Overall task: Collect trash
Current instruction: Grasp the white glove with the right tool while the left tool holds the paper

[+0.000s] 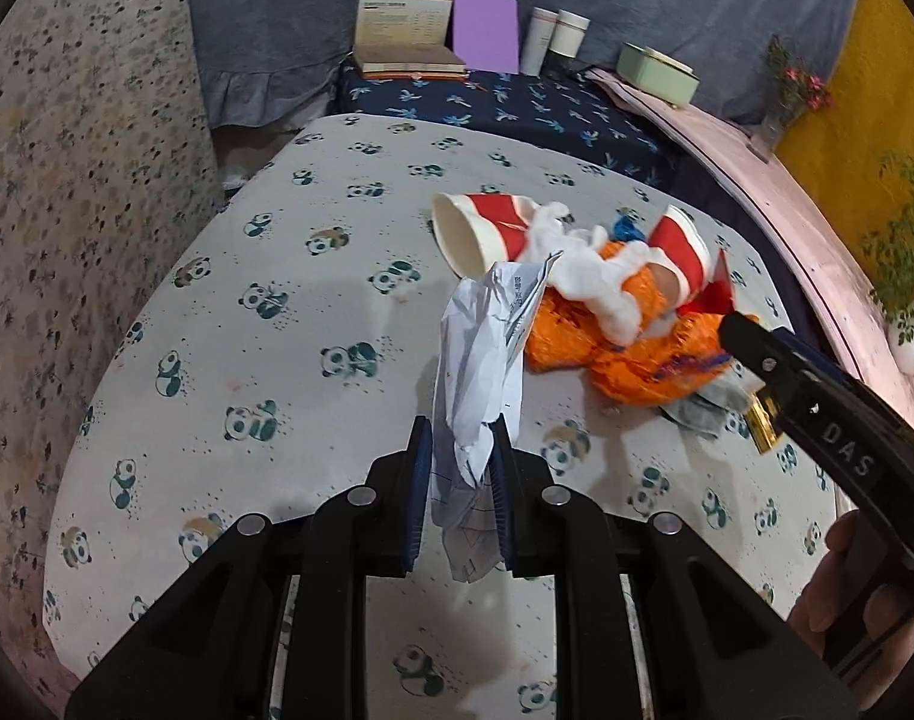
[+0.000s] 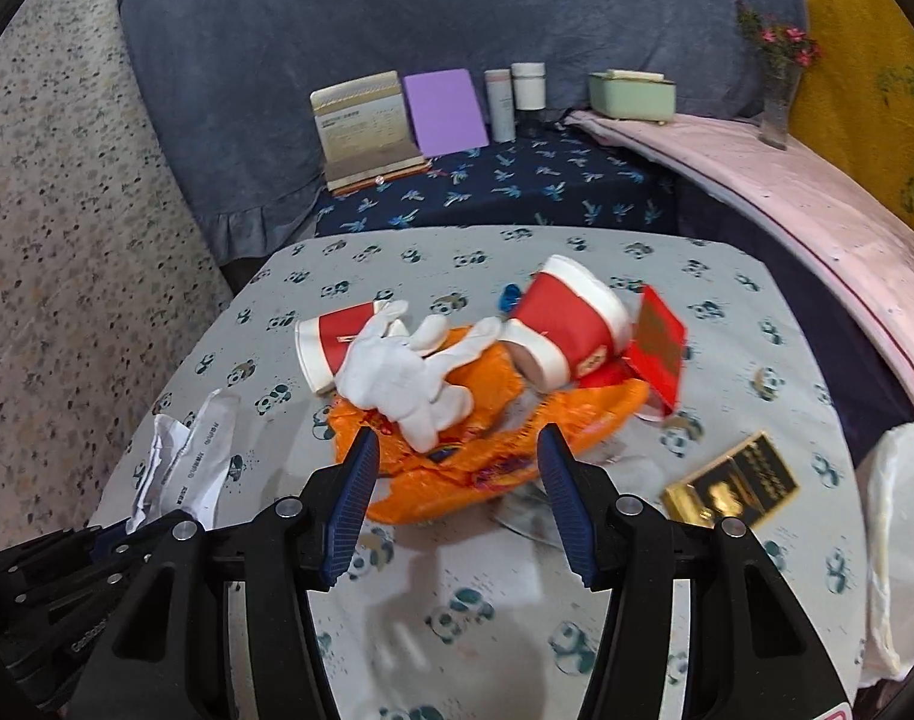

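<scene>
tablecloth (image 2: 727, 324): pale, panda print | wrapper (image 2: 493, 456): orange | cups (image 2: 568, 324): red-white | glove (image 2: 408, 369): white

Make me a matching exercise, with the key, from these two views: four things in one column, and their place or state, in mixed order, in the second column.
Things:
1. crumpled paper
2. white glove
3. gold and black box
4. right gripper

Place or state:
A. open, above the orange wrapper
B. flat on the panda cloth, apart from the pile
C. clamped in the left gripper
D. lying over the orange wrapper

Pairs: 1-C, 2-D, 3-B, 4-A
</scene>
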Demonstrator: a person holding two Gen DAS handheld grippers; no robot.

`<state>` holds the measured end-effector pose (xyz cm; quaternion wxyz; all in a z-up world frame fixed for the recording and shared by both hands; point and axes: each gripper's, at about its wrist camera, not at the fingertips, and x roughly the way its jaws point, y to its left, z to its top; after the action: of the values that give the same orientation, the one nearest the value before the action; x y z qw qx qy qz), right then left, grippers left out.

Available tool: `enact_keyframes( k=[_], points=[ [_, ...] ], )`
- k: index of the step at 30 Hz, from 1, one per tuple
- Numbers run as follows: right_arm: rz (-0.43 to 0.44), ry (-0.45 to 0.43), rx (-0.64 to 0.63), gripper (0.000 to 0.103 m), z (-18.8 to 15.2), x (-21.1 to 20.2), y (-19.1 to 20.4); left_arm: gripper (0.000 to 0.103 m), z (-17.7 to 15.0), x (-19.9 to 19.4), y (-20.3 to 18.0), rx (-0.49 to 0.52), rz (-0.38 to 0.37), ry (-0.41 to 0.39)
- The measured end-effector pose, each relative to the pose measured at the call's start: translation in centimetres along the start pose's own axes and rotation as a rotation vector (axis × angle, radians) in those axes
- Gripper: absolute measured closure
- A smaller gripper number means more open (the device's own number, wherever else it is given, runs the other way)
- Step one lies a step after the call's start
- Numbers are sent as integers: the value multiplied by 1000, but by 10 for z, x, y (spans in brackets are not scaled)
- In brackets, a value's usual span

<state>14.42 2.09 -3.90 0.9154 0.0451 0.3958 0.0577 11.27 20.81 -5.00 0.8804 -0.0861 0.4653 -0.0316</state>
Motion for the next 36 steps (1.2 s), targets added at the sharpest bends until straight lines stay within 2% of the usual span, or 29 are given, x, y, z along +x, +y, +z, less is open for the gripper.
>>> enact_keyframes(
  k=[12,18,25,36],
  points=[
    [13,111,-25,65,3,74,21,85,22,24,13,-23,-17,7],
    [22,130,-20,98,2,86,19,85,24,29,10,-18,-23,11],
    [40,57,-2,101,11,53,11,85,23,19,-3,2,-31,-5],
    [24,-123,69,101,23,-41,-31,85,12,-21,-57,95,-73,-59]
  ],
)
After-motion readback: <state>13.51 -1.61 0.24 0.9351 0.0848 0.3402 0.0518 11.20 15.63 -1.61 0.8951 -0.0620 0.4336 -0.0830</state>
